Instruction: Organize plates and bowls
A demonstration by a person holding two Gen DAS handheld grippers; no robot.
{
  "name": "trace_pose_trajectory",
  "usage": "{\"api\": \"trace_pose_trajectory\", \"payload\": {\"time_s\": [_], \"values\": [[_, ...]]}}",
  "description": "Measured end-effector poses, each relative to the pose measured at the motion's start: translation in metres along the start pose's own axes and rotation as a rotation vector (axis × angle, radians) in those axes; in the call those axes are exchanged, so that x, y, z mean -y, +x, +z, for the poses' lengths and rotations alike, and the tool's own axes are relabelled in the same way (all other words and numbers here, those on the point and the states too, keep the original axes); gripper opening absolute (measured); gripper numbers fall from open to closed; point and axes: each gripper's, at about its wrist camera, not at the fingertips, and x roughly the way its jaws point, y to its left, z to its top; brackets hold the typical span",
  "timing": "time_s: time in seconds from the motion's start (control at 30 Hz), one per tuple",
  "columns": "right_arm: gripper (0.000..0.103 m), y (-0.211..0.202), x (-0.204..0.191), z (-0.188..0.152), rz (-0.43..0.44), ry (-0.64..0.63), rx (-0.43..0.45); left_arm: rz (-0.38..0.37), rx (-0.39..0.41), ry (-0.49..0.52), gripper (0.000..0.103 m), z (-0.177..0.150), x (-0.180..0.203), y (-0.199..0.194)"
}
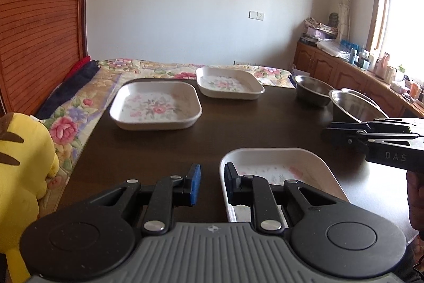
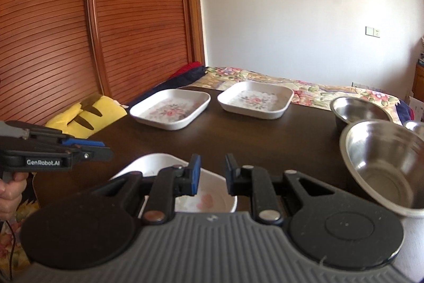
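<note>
Three white square plates with flower prints lie on the dark table (image 1: 159, 150): two far ones (image 1: 156, 108) (image 1: 228, 84) and a near one (image 1: 278, 163). My left gripper (image 1: 212, 183) is open, its fingers astride the near plate's left rim without closing on it. In the right wrist view my right gripper (image 2: 213, 174) is open and empty above the same near plate (image 2: 159, 163). Steel bowls (image 2: 384, 166) (image 2: 357, 110) stand at the right, with a third one's edge (image 2: 416, 126) behind them. The right gripper (image 1: 327, 133) also shows side-on in the left wrist view.
A yellow plush toy (image 1: 21, 163) sits by the table's left edge on a floral bedspread (image 1: 79, 102). A slatted wooden wardrobe (image 2: 106, 17) stands at the left. A wooden counter (image 1: 371, 76) cluttered with bottles runs under the window at the right.
</note>
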Motion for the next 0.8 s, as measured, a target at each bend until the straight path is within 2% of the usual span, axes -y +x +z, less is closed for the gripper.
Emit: {"api": "trace_pose_trajectory", "payload": {"time_s": [0.8], "values": [[0.021, 0.08, -0.016, 0.059, 0.069, -0.092, -0.05, 0.099, 0.022, 0.008, 0.022, 0.051, -0.059, 0.052]]}}
